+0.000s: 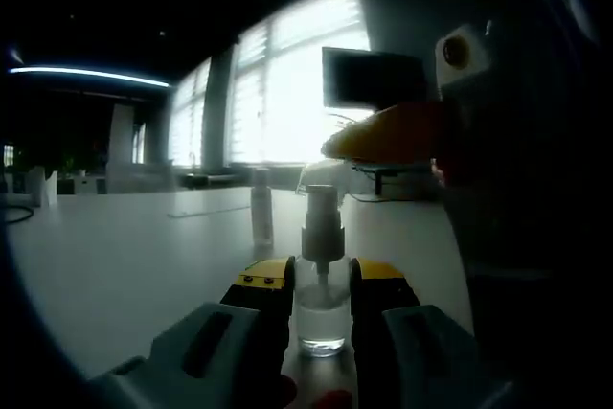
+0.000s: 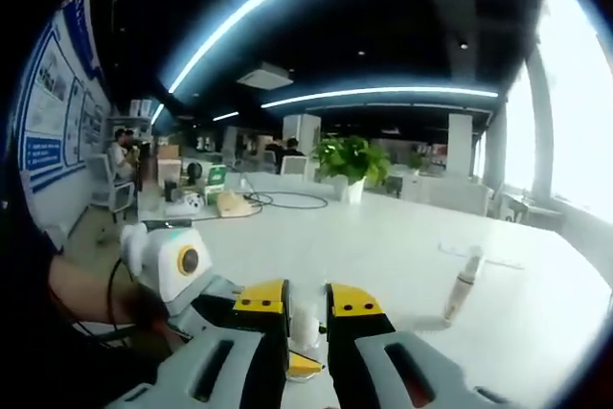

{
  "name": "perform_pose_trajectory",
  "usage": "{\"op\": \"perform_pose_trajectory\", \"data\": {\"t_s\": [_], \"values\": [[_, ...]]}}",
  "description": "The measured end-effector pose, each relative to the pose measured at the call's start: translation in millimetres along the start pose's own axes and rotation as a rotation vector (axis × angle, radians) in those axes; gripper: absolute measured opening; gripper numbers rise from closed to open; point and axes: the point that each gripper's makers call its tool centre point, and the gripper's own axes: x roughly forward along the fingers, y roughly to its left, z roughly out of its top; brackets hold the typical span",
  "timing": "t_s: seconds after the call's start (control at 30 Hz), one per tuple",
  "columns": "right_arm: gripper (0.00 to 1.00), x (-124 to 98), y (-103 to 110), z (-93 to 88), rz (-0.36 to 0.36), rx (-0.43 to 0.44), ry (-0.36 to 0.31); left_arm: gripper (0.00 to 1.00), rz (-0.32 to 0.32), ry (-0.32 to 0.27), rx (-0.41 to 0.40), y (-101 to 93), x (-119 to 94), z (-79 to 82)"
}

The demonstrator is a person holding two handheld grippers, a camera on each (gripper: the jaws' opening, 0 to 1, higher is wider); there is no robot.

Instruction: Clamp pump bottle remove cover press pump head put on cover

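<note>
Left gripper (image 1: 321,304) clamps the bottle (image 1: 321,308); right gripper (image 2: 305,318) is over its pump (image 2: 305,325).

Left jaws are closed on the clear bottle's sides, upright on the white table (image 1: 124,256), pump bare. Right jaws stand narrowly apart around the pump; whether they touch it I cannot tell. The cover (image 2: 465,284) stands apart, tilted in the right gripper view.
</note>
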Motion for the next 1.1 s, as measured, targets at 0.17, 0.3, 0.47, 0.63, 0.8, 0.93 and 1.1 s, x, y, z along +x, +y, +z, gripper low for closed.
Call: {"op": "perform_pose_trajectory", "data": {"t_s": [0.17, 0.3, 0.47, 0.63, 0.8, 0.93, 1.1], "values": [[0.1, 3, 3, -0.9, 0.011, -0.006, 0.007, 0.15, 0.001, 0.0, -0.001, -0.1, 0, -0.1], [0.1, 2, 2, -5.0, 0.016, -0.009, 0.034, 0.15, 0.0, 0.0, 0.001, -1.1, 0, 0.2], [0.1, 3, 2, -6.5, 0.018, -0.008, 0.042, 0.15, -0.002, 0.0, 0.002, -2.0, 0, 0.4], [0.1, 5, 4, -9.2, 0.019, -0.019, 0.057, 0.15, -0.001, 0.001, 0.0, -1.1, 0, 0.3], [0.1, 6, 4, -12.7, 0.021, -0.033, 0.079, 0.15, -0.001, 0.0, 0.001, 0.0, 0, 0.2], [0.1, 7, 4, -14.3, 0.02, -0.032, 0.083, 0.15, -0.001, 0.0, 0.001, -0.6, 0, 0.5], [0.1, 8, 4, -16.5, 0.018, -0.031, 0.085, 0.15, -0.001, 0.0, 0.0, 0.2, 0, 0.5]]}}
